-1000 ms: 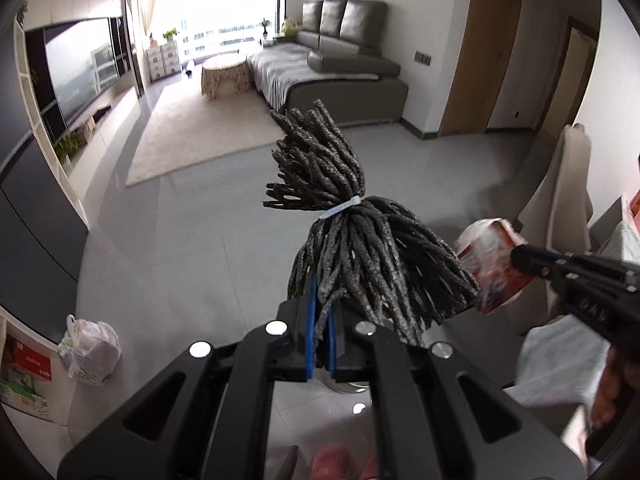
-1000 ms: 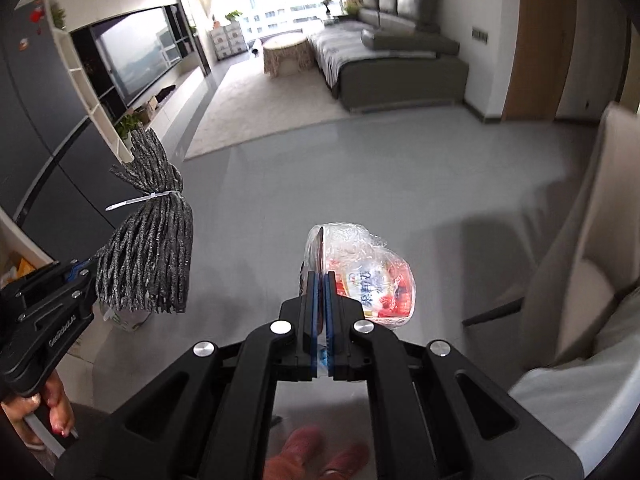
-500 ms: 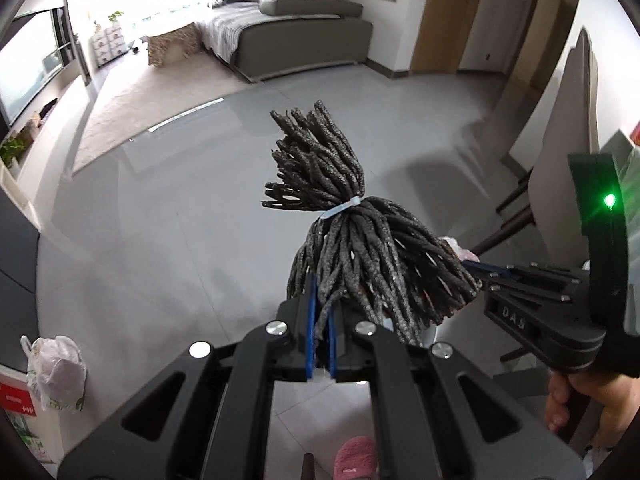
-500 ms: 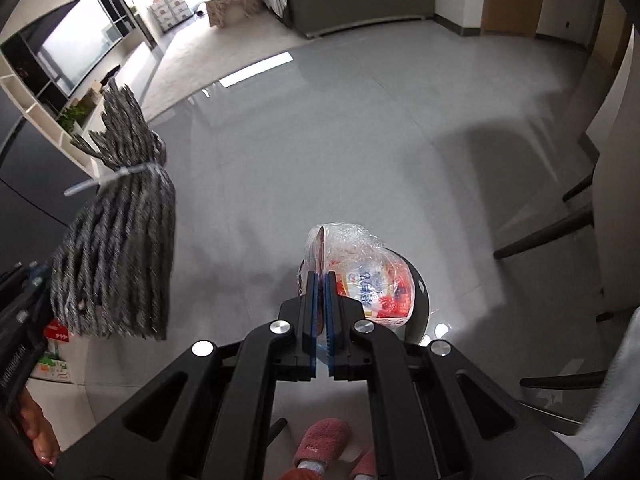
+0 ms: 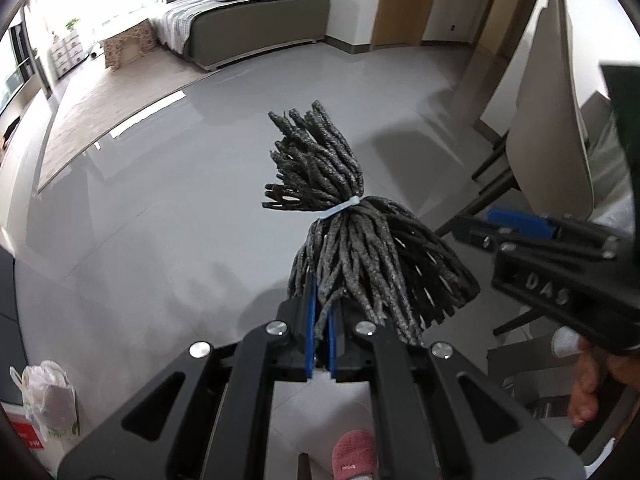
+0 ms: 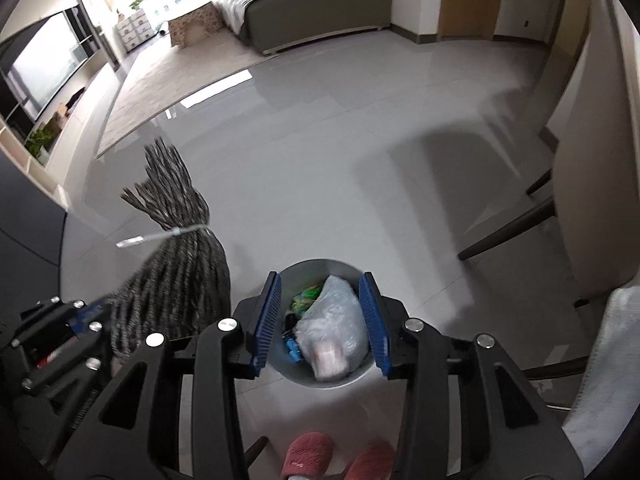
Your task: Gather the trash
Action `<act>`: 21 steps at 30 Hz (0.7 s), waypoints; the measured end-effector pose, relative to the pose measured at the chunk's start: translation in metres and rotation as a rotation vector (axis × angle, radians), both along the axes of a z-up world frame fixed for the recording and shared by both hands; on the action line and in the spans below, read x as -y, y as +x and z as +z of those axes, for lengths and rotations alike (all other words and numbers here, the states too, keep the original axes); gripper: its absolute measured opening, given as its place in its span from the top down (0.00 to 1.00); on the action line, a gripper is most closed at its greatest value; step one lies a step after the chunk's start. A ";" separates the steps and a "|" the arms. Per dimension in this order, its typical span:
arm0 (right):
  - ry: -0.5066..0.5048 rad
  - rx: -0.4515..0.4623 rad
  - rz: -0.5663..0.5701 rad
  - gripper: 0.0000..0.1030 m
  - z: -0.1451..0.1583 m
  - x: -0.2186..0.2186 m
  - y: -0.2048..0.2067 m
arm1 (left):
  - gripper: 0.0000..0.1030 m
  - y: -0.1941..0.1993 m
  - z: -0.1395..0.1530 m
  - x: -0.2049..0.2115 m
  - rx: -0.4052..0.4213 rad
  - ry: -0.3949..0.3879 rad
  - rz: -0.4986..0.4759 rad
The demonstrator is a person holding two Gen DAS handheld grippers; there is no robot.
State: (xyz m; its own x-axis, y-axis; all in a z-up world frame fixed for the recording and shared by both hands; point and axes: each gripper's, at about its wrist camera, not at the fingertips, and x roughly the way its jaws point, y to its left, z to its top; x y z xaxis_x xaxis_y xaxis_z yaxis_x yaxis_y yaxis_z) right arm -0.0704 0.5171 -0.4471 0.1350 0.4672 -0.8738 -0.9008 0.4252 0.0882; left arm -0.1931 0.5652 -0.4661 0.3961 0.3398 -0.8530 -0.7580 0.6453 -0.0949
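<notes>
My left gripper (image 5: 320, 316) is shut on a grey bundle of cords (image 5: 360, 240) tied with a white zip tie, held above the floor. The bundle also shows in the right wrist view (image 6: 176, 264), left of the bin. My right gripper (image 6: 322, 316) is open and empty, right above a round grey trash bin (image 6: 360, 376) on the floor. A clear plastic wrapper bag (image 6: 332, 332) lies in the bin on other trash. The right gripper shows in the left wrist view (image 5: 520, 228) at the right.
A dining chair (image 6: 580, 216) stands at the right. A tied white plastic bag (image 5: 48, 400) sits on the floor at the left. A grey sofa (image 6: 320, 4) and rug (image 6: 168, 92) are far back. Pink slippers (image 6: 308, 456) show at the bottom.
My right gripper has opened and the plastic wrapper bag has dropped into the bin. Both grippers have tilted down towards the floor. The left still holds the cord bundle.
</notes>
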 end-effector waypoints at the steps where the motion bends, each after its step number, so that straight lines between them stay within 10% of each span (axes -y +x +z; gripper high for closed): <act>1: 0.004 0.005 -0.007 0.62 0.002 0.002 0.003 | 0.95 0.003 -0.002 0.000 -0.002 0.001 -0.010; 11: 0.023 0.019 -0.062 0.62 0.009 0.014 0.022 | 0.90 0.028 -0.039 0.001 -0.039 -0.003 -0.081; 15: 0.020 0.015 -0.066 0.62 0.010 0.016 0.022 | 0.38 0.027 -0.043 0.000 -0.026 -0.030 -0.078; 21: 0.017 0.008 -0.066 0.62 0.011 0.020 0.024 | 0.36 0.028 -0.046 0.001 -0.034 -0.041 -0.072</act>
State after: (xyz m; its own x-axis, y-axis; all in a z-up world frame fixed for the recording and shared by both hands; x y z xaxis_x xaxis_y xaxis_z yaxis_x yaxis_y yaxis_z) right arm -0.0459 0.4969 -0.4362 0.1725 0.4721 -0.8645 -0.8718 0.4817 0.0891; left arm -0.1655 0.5637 -0.5117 0.3884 0.2759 -0.8792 -0.7131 0.6943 -0.0971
